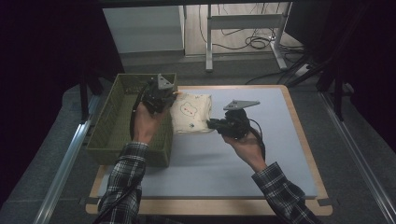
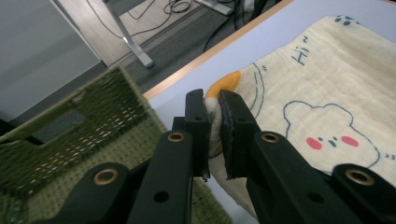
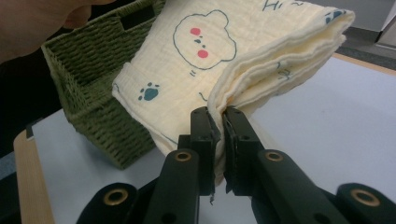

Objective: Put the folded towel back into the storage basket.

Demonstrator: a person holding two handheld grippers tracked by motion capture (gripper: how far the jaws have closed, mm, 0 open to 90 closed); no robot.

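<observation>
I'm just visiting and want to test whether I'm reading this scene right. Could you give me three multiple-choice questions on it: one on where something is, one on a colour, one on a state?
1. Where does the basket stand?
A. At the table's left edge
B. At the table's right edge
C. On the floor behind the table

2. What colour is the woven basket?
A. Red
B. Green
C. White

3. How is the folded cloth held?
A. It lies flat, untouched
B. One gripper alone holds it
C. Both grippers pinch it at its edges

Answers:
1 A: in the high view the basket sits at the left edge of the table.
2 B: its weave is olive green in every view.
3 C: the left gripper is shut on one edge of the cloth, and the right gripper is shut on its folded layers.
</observation>
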